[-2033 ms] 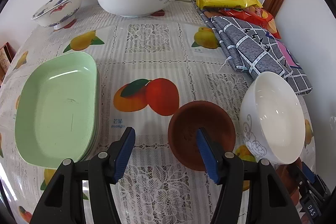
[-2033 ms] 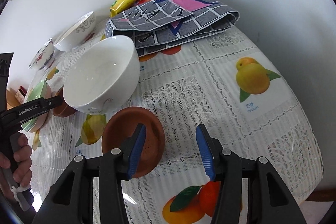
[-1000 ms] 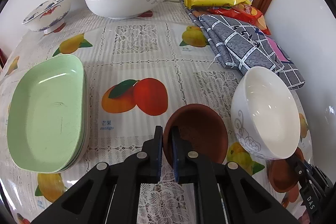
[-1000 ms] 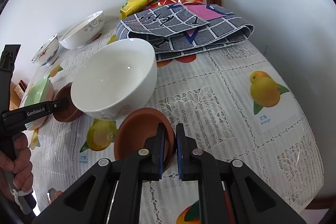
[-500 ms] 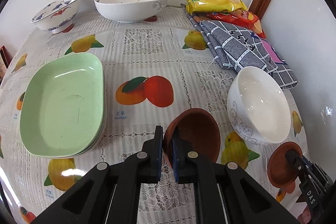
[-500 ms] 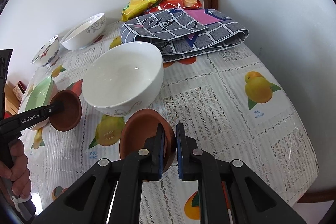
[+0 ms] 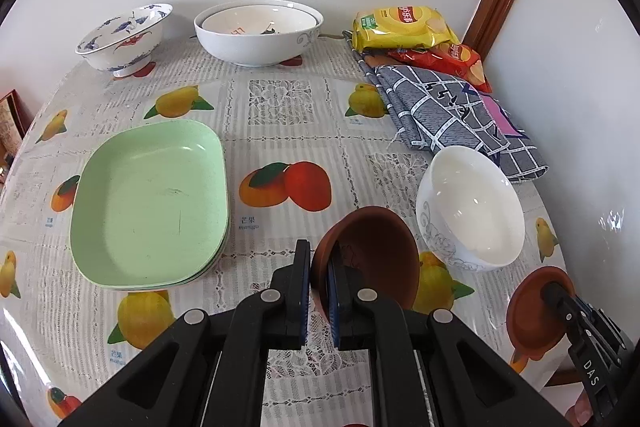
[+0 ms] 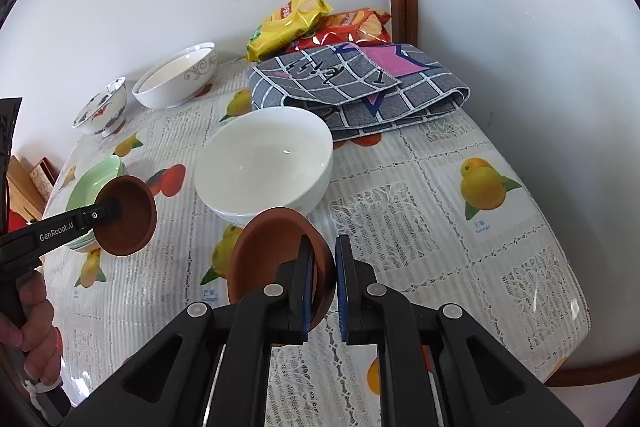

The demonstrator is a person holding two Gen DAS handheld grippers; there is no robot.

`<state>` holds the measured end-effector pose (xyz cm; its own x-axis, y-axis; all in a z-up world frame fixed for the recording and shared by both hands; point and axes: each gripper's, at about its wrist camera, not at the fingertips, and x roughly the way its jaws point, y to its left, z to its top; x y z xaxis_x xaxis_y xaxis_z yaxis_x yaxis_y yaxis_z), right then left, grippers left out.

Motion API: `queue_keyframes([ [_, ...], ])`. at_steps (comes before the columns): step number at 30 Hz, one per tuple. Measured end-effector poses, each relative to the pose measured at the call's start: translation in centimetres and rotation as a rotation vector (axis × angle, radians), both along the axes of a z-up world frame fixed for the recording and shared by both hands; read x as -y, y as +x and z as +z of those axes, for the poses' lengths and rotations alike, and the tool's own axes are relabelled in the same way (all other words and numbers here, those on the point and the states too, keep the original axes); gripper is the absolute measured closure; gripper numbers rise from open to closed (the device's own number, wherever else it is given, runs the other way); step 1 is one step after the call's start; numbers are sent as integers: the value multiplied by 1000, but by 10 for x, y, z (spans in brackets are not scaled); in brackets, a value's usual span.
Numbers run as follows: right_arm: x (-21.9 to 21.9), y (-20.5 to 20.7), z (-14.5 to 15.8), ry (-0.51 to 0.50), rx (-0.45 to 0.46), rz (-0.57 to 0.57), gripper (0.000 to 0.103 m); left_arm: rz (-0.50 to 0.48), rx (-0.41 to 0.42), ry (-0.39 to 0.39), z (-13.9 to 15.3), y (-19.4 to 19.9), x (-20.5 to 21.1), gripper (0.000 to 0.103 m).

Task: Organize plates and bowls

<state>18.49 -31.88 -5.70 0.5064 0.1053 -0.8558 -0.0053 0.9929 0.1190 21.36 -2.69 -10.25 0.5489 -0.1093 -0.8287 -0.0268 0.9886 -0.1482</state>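
Note:
My left gripper (image 7: 319, 281) is shut on the rim of a brown saucer (image 7: 372, 251) and holds it tilted above the table; this saucer also shows in the right wrist view (image 8: 132, 215). My right gripper (image 8: 322, 275) is shut on the rim of a second brown saucer (image 8: 272, 251), lifted and tilted; it shows at the right edge of the left wrist view (image 7: 532, 311). A white bowl (image 7: 472, 211) stands between them (image 8: 268, 163). A stack of green plates (image 7: 152, 199) lies at the left.
At the back stand a blue-patterned bowl (image 7: 124, 39) and two nested white bowls (image 7: 256, 31). Snack bags (image 7: 404, 27) and a folded grey checked cloth (image 7: 452, 115) lie at the back right by the wall. The table's edge runs close on the right (image 8: 576, 307).
Both grippers closed on the brown saucers about a second ago and have since lifted them off the table, tilting them. The white bowl and green plates have not moved.

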Motion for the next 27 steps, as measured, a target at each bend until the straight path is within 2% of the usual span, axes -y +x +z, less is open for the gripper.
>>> queue_keyframes([
  [27, -10, -13, 52, 18, 98, -18, 93, 25, 88, -17, 46, -23, -18, 95],
])
